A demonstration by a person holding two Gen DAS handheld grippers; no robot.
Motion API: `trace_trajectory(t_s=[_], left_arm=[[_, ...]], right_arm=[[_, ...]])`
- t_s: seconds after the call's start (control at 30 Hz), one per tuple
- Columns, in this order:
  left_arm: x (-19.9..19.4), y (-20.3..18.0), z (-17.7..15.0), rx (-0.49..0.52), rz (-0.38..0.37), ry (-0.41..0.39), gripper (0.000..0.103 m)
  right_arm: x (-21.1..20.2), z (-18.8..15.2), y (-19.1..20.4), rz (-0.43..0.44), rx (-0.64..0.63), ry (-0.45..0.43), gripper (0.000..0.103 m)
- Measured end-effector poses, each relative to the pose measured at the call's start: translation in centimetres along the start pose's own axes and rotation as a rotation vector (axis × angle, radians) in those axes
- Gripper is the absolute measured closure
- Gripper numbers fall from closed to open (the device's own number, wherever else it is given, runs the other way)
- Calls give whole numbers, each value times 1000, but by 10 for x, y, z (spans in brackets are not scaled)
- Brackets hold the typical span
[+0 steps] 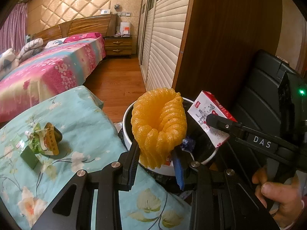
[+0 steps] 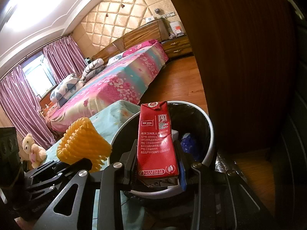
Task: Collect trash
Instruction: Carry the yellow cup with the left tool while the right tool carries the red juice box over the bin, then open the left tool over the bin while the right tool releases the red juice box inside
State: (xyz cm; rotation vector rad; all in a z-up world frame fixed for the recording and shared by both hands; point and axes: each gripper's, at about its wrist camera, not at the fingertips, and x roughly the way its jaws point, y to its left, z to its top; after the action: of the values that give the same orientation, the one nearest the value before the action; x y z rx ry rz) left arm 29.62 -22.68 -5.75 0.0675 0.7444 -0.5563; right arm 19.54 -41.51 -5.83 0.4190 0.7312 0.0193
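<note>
Currently both grippers are loaded and sit over the trash bin [image 1: 128,134], black liner inside, standing on the floor beside the blue floral-cloth table [image 1: 92,115].

Left gripper [image 1: 156,161] is clamped on the lower end of the yellow foam fruit net [image 1: 159,126]; most of the net stands free above the fingers. Right gripper [image 2: 157,166] is closed on the red milk carton [image 2: 156,140], held upright by its lower half, base just above the near rim.

Risks, as judgement:
- Net is light and springy. On release it could catch on a finger pad or bounce off the rim onto the cloth; the left gripper looks closer to the near rim than to the bin centre.
- Carton is tall and gripped low. If the jaws open while it sits over the rim, it may tip outward rather than in.
- Both tools crowd one bin mouth; the carton is close to the net, so simultaneous release could knock one piece aside.
- Carton may hold residue; tilting could drip.

Still on the table: a green-yellow pouch [image 1: 45,140] and a small green box [image 1: 29,156], so collection is not finished.
</note>
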Motion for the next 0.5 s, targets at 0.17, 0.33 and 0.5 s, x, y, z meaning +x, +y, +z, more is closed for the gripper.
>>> trace_trajectory(t_s=[0.17,0.33,0.5], left_arm=[[8,-2,4,9,1,8,71],[16,-4,7,21,1,17,71],[22,-4,11,18,0,26,71]], right_arm=[[2,2,-3,-6,3,7,69],[5,7,-6,-11,8,15,69],[8,9,-7,-13,6,25,69]])
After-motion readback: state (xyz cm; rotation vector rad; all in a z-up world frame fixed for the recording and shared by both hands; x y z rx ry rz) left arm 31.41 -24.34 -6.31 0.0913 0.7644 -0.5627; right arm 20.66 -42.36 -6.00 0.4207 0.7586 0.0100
